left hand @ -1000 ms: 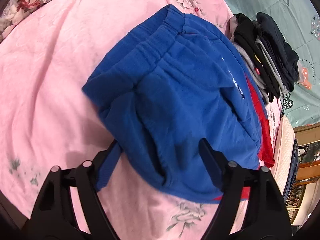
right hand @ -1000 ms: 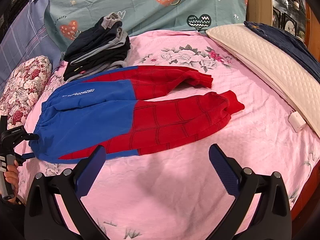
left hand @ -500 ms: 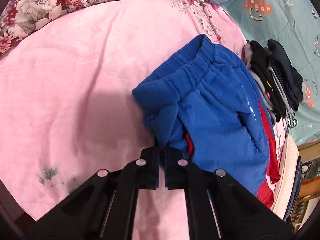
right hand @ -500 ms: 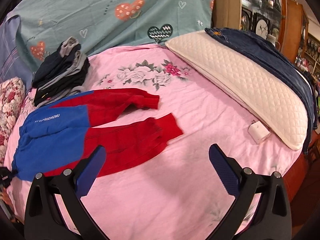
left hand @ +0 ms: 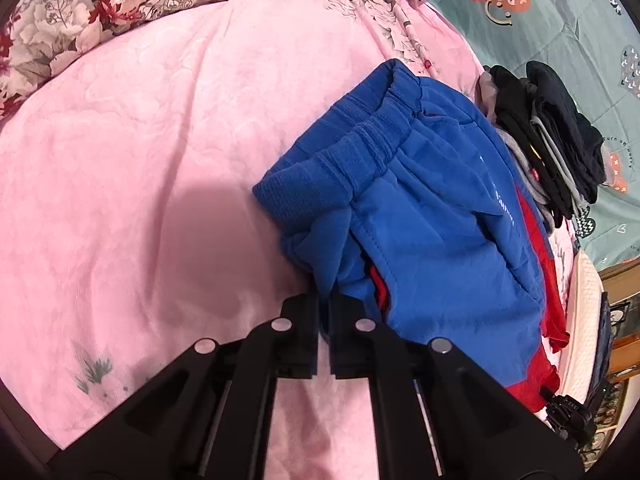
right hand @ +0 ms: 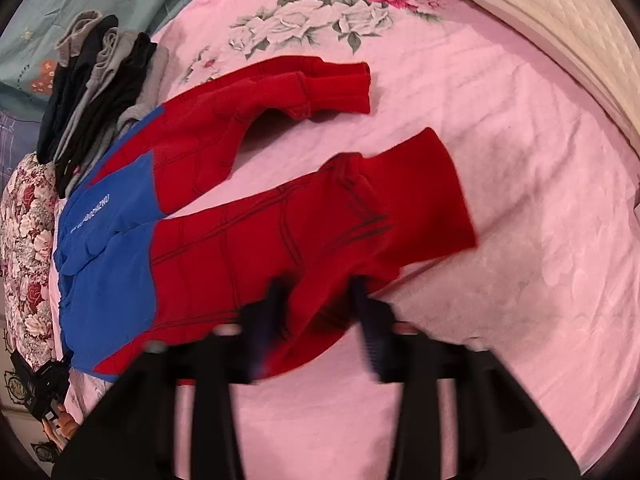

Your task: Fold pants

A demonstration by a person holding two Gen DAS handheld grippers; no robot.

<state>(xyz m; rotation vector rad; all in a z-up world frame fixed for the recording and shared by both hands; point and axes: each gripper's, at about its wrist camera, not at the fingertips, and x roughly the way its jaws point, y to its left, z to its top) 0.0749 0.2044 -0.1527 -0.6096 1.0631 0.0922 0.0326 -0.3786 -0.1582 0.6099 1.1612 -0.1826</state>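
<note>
left gripper (left hand: 324,304) clamped on pants (left hand: 432,240) waistband | right gripper (right hand: 320,300) blurred, fingers apart astride red leg | folded clothes stack (right hand: 100,88) touched pants' far edge | pink bedsheet (right hand: 520,200) beneath

Scene evenly and brightly lit in both views; light source not seen. Soft shadow cast on pink bedsheet (left hand: 140,184) just left of blue waistband (left hand: 340,168). Left wrist view sharp. Right wrist view smeared by motion blur: right gripper (right hand: 320,312) rendered as dark streaks, red trouser leg (right hand: 340,220) softened. Strong fisheye bending at edges, black vignette in corners. No glare noted.
</note>
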